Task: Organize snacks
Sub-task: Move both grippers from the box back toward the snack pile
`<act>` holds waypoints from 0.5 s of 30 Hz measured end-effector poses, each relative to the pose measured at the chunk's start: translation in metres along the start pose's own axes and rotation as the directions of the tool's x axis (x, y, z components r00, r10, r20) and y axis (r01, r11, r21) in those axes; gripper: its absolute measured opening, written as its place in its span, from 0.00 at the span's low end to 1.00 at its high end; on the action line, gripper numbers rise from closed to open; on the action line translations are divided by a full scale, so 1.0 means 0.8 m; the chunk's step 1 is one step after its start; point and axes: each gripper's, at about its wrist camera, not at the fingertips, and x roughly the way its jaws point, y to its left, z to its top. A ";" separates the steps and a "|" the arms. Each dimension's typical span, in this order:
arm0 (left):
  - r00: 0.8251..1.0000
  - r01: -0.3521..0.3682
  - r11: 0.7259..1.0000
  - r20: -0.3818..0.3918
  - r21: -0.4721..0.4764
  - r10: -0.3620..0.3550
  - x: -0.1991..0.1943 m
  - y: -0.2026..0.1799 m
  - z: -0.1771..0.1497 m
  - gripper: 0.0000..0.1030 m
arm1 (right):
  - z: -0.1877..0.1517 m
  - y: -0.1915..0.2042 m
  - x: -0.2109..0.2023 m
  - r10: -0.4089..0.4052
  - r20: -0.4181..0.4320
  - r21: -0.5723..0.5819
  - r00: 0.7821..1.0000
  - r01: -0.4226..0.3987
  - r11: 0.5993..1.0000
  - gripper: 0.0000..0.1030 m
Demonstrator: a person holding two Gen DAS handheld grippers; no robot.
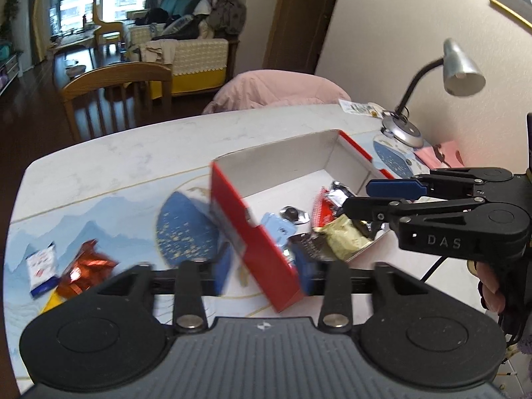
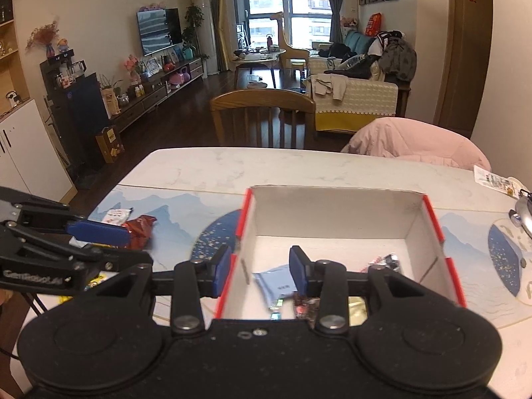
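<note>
A red box (image 2: 335, 232) with a white inside was seen on the pale marbled worktop (image 2: 232, 166), several wrapped snacks (image 1: 342, 236) lying inside it. The left hand-held gripper (image 1: 262, 266) was parted around the box's near-left wall, as was the right hand-held gripper (image 2: 259, 271). A wooden chair (image 2: 262, 113) and a sofa (image 2: 359, 103) were seen beyond.

The letters "DAS" stand on the black right claw (image 1: 357, 199) over the red box (image 1: 256, 232), and no other words are clear.
</note>
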 end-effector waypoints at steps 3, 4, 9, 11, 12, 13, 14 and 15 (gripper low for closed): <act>1.000 -0.013 0.999 0.019 -0.044 0.014 -0.018 0.027 -0.017 0.59 | -0.002 0.019 0.006 0.010 -0.012 0.008 1.000 -0.010 1.000 0.37; 1.000 -0.020 0.998 0.019 -0.055 0.021 -0.023 0.035 -0.023 0.59 | -0.003 0.024 0.009 0.014 -0.023 0.015 1.000 -0.014 1.000 0.38; 0.996 -0.084 0.992 0.036 -0.089 0.087 -0.050 0.079 -0.054 0.63 | -0.008 0.063 0.020 0.033 -0.039 -0.005 0.999 -0.033 0.999 0.38; 0.993 -0.102 0.990 0.043 -0.101 0.107 -0.062 0.096 -0.064 0.66 | -0.010 0.078 0.025 0.048 -0.050 -0.012 0.998 -0.049 0.999 0.39; 0.992 -0.110 0.988 0.044 -0.109 0.115 -0.067 0.105 -0.069 0.66 | -0.012 0.086 0.028 0.054 -0.058 -0.011 0.997 -0.054 0.998 0.40; 0.991 -0.118 0.986 0.045 -0.119 0.124 -0.072 0.114 -0.074 0.66 | -0.013 0.093 0.030 0.058 -0.068 -0.011 0.996 -0.059 0.998 0.40; 0.991 -0.123 0.984 0.042 -0.127 0.130 -0.076 0.122 -0.079 0.67 | -0.015 0.101 0.033 0.066 -0.079 -0.011 0.995 -0.067 0.998 0.41; 0.990 -0.129 0.982 0.039 -0.137 0.135 -0.080 0.130 -0.085 0.67 | -0.017 0.107 0.036 0.071 -0.088 -0.007 0.994 -0.072 0.997 0.42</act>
